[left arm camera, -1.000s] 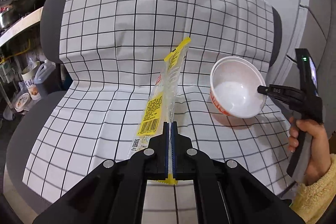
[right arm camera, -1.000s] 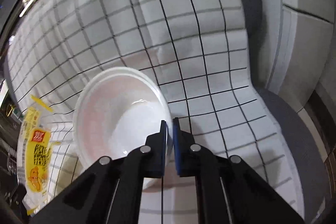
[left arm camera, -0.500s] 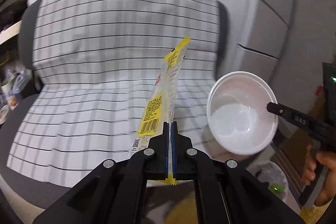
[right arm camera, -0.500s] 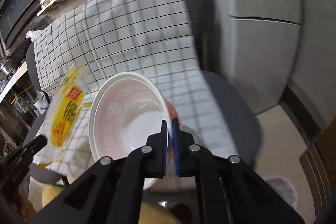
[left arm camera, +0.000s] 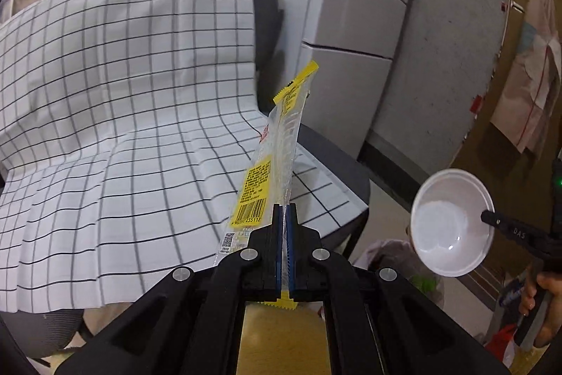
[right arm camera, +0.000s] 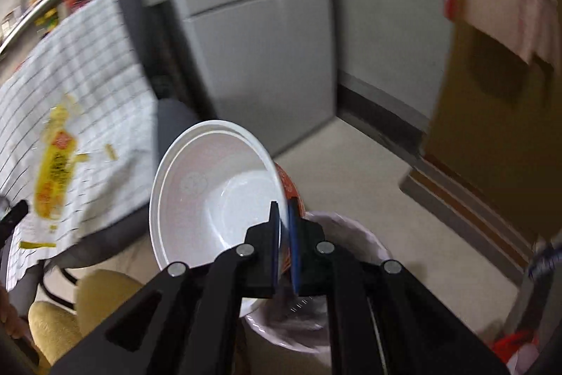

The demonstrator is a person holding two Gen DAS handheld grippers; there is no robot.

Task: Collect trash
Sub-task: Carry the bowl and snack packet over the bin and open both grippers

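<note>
My left gripper (left arm camera: 283,217) is shut on a long yellow and clear wrapper (left arm camera: 277,150), held upright in the air past the chair's right edge. My right gripper (right arm camera: 284,217) is shut on the rim of a white instant-noodle bowl (right arm camera: 210,188) with a red outside, held tilted above a lined trash bin (right arm camera: 337,227). The bowl (left arm camera: 451,222) and the right gripper (left arm camera: 491,218) also show at the right of the left wrist view, with the bin (left arm camera: 393,252) low beneath. The wrapper (right arm camera: 54,171) shows blurred at the left of the right wrist view.
A chair draped in a white grid-pattern cloth (left arm camera: 123,129) is at the left. A grey refrigerator (right arm camera: 260,41) stands behind. A brown door (right arm camera: 491,94) is at the right. A yellow cushion (right arm camera: 70,304) lies low at the left. Red trash (right arm camera: 509,347) lies on the floor.
Both grippers have swung right, away from the chair seat, each carrying its item. The bowl now hangs over the trash bin, and the wrapper is beyond the seat's right edge.
</note>
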